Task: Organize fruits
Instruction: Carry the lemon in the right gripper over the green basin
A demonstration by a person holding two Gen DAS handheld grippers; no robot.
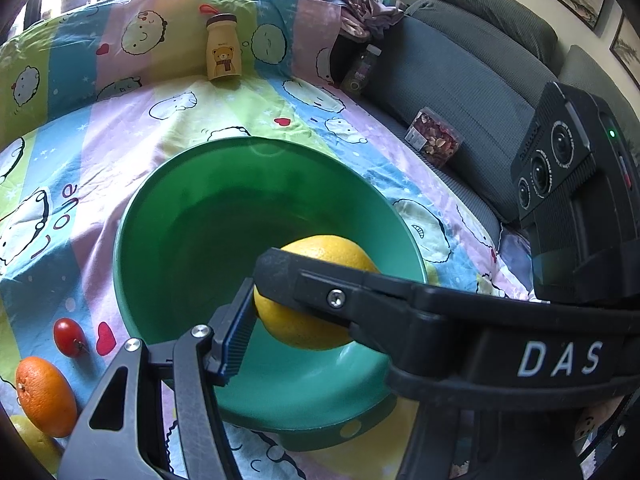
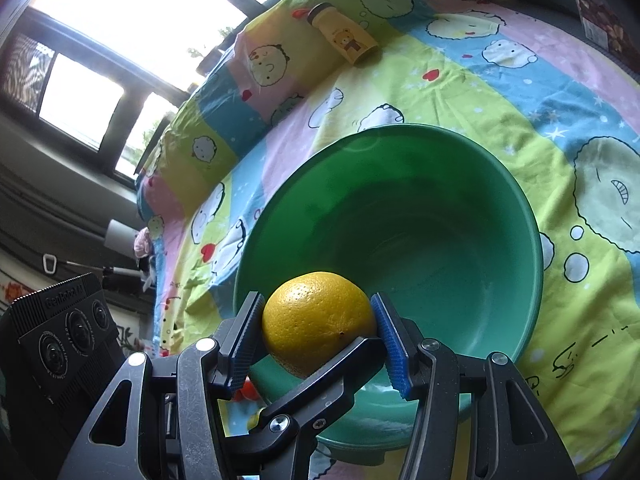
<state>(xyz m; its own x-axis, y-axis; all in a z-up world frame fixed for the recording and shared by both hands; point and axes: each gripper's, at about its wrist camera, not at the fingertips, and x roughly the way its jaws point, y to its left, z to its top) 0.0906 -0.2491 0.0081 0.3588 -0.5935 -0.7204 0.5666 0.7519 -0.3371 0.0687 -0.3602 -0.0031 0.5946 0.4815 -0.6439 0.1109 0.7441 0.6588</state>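
A green bowl (image 1: 192, 240) sits on a cartoon-print sheet; it also shows in the right wrist view (image 2: 460, 240). My right gripper (image 2: 318, 330) is shut on a yellow orange (image 2: 316, 320) and holds it over the bowl's near rim. The same yellow orange (image 1: 320, 320) shows in the left wrist view, with the right gripper's arm crossing in front of it. My left gripper (image 1: 288, 312) has one blue-padded finger (image 1: 236, 336) touching the fruit's left side; its other finger is hidden. An orange (image 1: 44, 396) and a small red tomato (image 1: 69, 337) lie left of the bowl.
A yellow bear-print bottle (image 1: 222, 48) stands at the back of the sheet. A grey sofa (image 1: 460, 72) with a snack packet (image 1: 434, 142) and a jar (image 1: 360, 70) lies to the right. A yellow fruit (image 1: 30, 440) peeks in at the bottom left.
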